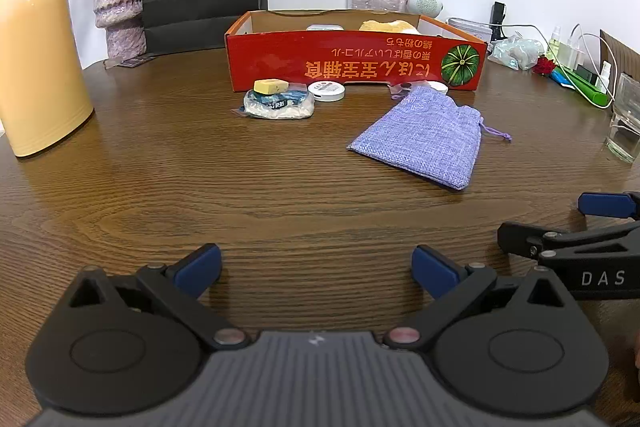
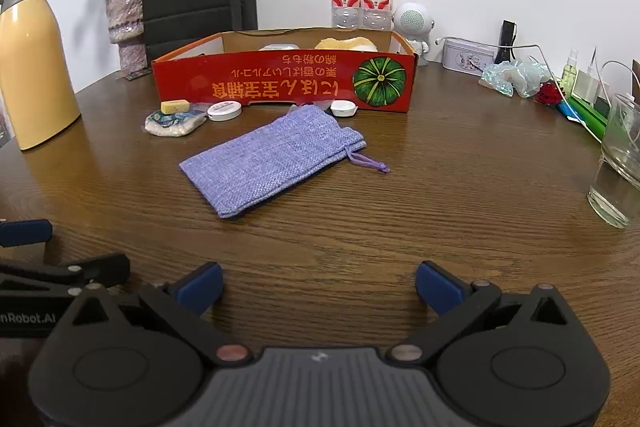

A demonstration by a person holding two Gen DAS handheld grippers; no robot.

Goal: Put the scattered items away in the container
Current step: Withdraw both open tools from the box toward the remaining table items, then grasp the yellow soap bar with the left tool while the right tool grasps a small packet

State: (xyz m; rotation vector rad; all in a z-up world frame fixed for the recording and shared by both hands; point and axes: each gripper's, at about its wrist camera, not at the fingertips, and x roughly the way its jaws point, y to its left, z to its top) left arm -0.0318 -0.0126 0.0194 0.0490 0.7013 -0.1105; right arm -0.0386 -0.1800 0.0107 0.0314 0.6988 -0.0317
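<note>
Left tongs (image 1: 316,269), right tongs (image 2: 318,287): spread wide, empty | limp lavender woven drawstring pouch (image 2: 272,163): may sag, slip | red cardboard box (image 2: 286,81): wall may snag

Left gripper (image 1: 316,269): matte black body, 2 round housings with raised discs, a grey ribbed panel between them bearing a small white mark. 2 black link arms end in blue pads (image 1: 200,269). Silver pivot screws; 1 reddish disc either side of the ribbed panel.

Right gripper (image 2: 318,287): same build, blue fingertips (image 2: 438,287), grey ribbed centre, copper-toned pivot caps beside it. Seen from the left gripper's camera, its black side reads "DAS" in white; the left gripper's side shows "nRobot.AI".
</note>
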